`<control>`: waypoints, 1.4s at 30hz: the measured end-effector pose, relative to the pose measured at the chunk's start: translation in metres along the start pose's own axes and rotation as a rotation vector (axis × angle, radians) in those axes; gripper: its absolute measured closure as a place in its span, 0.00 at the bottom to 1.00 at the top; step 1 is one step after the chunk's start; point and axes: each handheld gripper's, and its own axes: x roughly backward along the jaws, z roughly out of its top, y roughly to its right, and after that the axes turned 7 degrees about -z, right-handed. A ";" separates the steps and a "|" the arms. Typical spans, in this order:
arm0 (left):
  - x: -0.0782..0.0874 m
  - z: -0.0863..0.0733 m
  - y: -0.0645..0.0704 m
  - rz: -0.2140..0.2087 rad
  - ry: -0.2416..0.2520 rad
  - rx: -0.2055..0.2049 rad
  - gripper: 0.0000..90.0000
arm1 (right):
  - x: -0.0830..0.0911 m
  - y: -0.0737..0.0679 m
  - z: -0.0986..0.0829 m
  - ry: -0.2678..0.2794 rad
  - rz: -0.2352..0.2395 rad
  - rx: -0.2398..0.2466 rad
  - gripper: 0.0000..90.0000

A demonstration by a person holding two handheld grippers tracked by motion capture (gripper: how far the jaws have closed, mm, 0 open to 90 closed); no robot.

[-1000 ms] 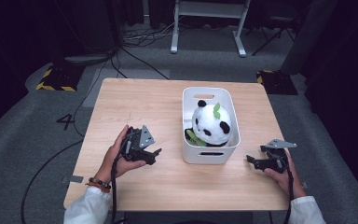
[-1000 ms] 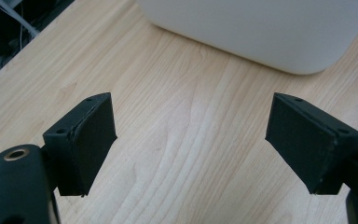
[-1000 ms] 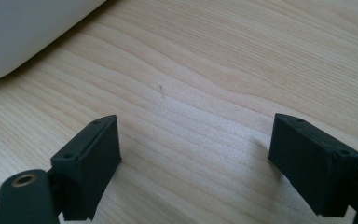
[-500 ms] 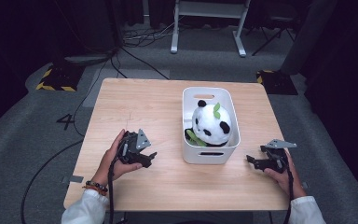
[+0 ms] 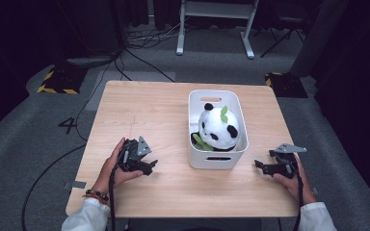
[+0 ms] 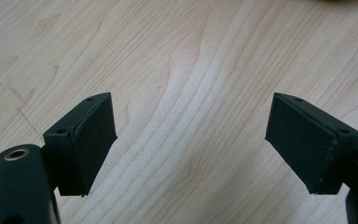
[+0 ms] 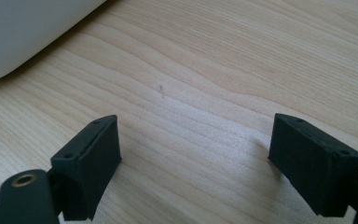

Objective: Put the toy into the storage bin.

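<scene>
From above, your panda toy [image 5: 218, 127] sits in the white bin [image 5: 195, 160] between both grippers. Your left gripper [image 6: 189, 140] and right gripper [image 7: 196, 163] gape wide over bare table [image 5: 139, 108] (bin wall [image 7: 23, 32] beside the right).

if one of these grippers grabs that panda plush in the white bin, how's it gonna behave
The panda plush looks soft, so it would probably squash between the jaws rather than resist. It seems light for its bulk. It fills much of the white bin, so it may drag the bin along.

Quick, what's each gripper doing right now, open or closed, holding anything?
Left gripper: open, holding nothing, over bare table.
Right gripper: open, holding nothing, beside the white bin.
</scene>
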 end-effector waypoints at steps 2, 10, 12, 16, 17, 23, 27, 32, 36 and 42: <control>0.000 -0.003 -0.001 -0.002 -0.006 0.006 0.18 | 0.000 0.000 0.000 0.000 0.000 0.000 0.18; -0.002 -0.015 -0.001 -0.004 -0.030 0.025 0.18 | 0.000 0.000 0.000 0.000 0.000 0.000 0.18; -0.003 -0.018 -0.001 -0.009 -0.034 0.027 0.18 | 0.000 0.000 0.000 0.000 0.000 0.000 0.18; -0.003 -0.023 -0.001 -0.015 -0.040 0.038 0.18 | 0.000 0.000 0.000 0.000 0.000 0.000 0.18; -0.004 -0.025 -0.001 -0.015 -0.040 0.041 0.18 | 0.000 0.000 0.000 -0.001 -0.001 0.001 0.18; -0.005 -0.031 -0.001 -0.038 -0.043 0.062 0.18 | 0.000 0.000 0.000 -0.001 -0.002 -0.001 0.18; -0.007 -0.037 0.001 -0.050 -0.046 0.072 0.18 | 0.000 0.000 0.000 -0.001 -0.002 0.000 0.18; -0.007 -0.046 0.001 -0.077 -0.004 0.130 0.18 | 0.000 0.000 0.000 -0.001 -0.002 0.000 0.18; -0.006 -0.059 -0.001 -0.116 0.056 0.209 0.17 | 0.000 0.000 0.000 0.000 -0.001 0.000 0.18; 0.003 -0.071 0.000 -0.093 0.062 0.228 0.17 | 0.000 0.000 0.000 0.000 -0.001 -0.001 0.18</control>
